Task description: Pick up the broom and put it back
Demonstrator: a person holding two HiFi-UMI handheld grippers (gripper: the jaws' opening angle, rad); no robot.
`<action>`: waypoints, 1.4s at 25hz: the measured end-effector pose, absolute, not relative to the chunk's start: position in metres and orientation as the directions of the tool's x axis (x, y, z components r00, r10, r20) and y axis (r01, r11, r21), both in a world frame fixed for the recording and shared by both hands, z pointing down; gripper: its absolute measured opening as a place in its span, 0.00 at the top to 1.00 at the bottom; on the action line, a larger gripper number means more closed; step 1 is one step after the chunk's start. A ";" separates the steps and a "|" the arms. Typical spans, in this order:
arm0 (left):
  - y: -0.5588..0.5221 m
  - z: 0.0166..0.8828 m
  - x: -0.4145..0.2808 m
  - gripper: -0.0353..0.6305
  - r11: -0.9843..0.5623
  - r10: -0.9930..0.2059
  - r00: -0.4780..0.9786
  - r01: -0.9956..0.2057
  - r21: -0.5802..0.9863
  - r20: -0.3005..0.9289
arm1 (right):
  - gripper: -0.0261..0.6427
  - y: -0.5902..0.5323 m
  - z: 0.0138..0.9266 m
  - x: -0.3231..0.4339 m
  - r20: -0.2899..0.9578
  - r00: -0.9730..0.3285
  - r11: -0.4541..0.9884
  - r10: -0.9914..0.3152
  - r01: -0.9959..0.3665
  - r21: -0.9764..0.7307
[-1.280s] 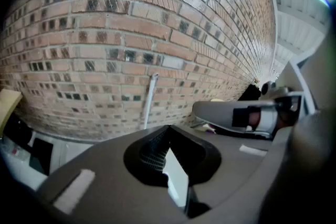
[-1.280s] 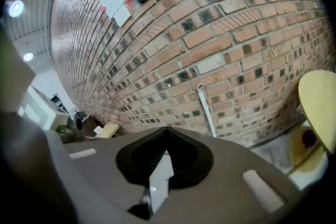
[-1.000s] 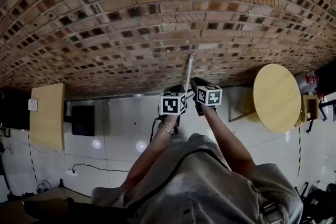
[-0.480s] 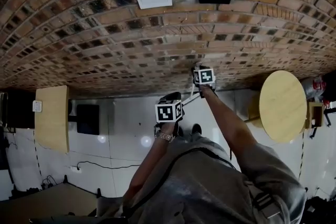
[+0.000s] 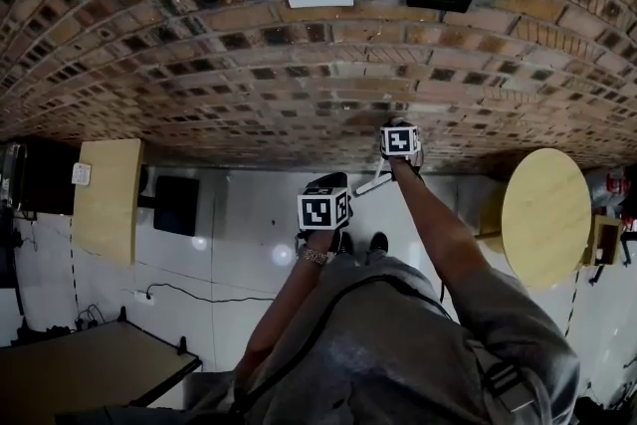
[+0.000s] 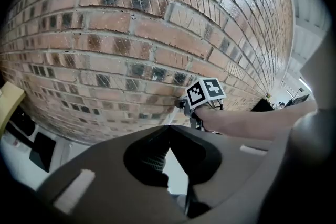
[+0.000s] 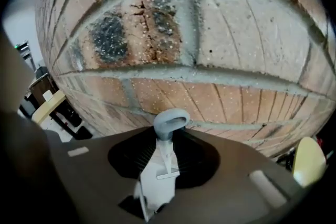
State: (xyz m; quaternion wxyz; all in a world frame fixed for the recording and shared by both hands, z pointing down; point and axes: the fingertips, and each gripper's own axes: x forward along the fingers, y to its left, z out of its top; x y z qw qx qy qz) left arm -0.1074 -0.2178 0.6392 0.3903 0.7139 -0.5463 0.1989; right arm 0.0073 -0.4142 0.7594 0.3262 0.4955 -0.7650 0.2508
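**Broom top at the wall**

The broom (image 7: 166,160) stands between my right claw's (image 7: 169,136) jaws, its grey hang loop close to the brick wall (image 7: 210,34). Those jaws are closing and not pressing on it yet. My right arm (image 5: 438,234) reaches out, claw tipped downward. My left claw (image 6: 168,127) hangs nearer my body, jaws together, empty.

Even indoor light is washing over the brick wall (image 5: 249,65) in the head view, and the glossy white floor (image 5: 239,204) is bouncing back two glare spots toward 7 o'clock. Fisheye distortion is bending the brick courses into arcs, hardest at the edges, and black vignetting is ringing both gripper views. The broom handle (image 7: 170,123) is blurring up close at 6 o'clock of the right gripper view. The left gripper view is overexposing at 3 o'clock.
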 end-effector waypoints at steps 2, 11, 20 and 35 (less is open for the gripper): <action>-0.219 0.638 -0.106 0.95 -0.111 -0.630 0.330 -0.934 0.339 0.703 | 0.82 -0.398 0.755 0.008 0.747 -0.337 0.429 -0.573 -0.900 -0.077; -0.249 0.613 -0.099 0.95 -0.161 -0.693 0.320 -0.942 0.295 0.646 | 0.82 -0.278 0.636 0.017 0.633 -0.454 0.524 -0.626 -0.847 -0.090; -0.261 0.598 -0.072 0.95 -0.208 -0.689 0.404 -0.906 0.369 0.602 | 0.82 -0.260 0.569 0.008 0.601 -0.494 0.539 -0.628 -0.833 -0.121; -0.271 0.604 -0.063 0.95 -0.216 -0.672 0.373 -0.925 0.313 0.640 | 0.81 -0.266 0.596 0.002 0.661 -0.485 0.567 -0.573 -0.817 -0.108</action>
